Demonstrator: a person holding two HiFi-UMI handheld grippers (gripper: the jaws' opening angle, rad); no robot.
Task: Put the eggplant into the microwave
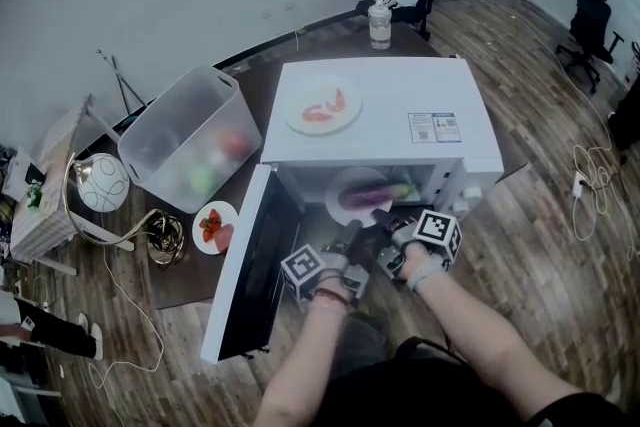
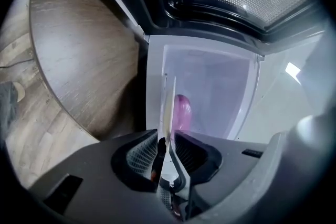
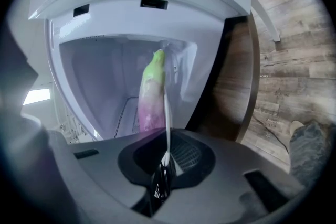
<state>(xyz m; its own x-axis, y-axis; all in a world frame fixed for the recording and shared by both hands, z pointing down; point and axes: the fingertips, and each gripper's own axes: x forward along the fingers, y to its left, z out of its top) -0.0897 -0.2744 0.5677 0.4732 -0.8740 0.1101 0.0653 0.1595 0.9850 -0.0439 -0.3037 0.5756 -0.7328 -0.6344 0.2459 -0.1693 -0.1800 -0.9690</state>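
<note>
Looking down on a boxy white microwave (image 1: 400,95) on a dark worktop (image 1: 190,280), with door (image 1: 245,265) swung wide for access. Gripping a smooth, thin, pale plate (image 1: 345,185) by opposite rim edges, left tongs (image 1: 352,233) and right tongs (image 1: 385,217) both clamped tight on it, likely for keeping it level. Resting on it, inside the cavity, a glossy purple, green-tipped eggplant (image 1: 378,196).
</note>
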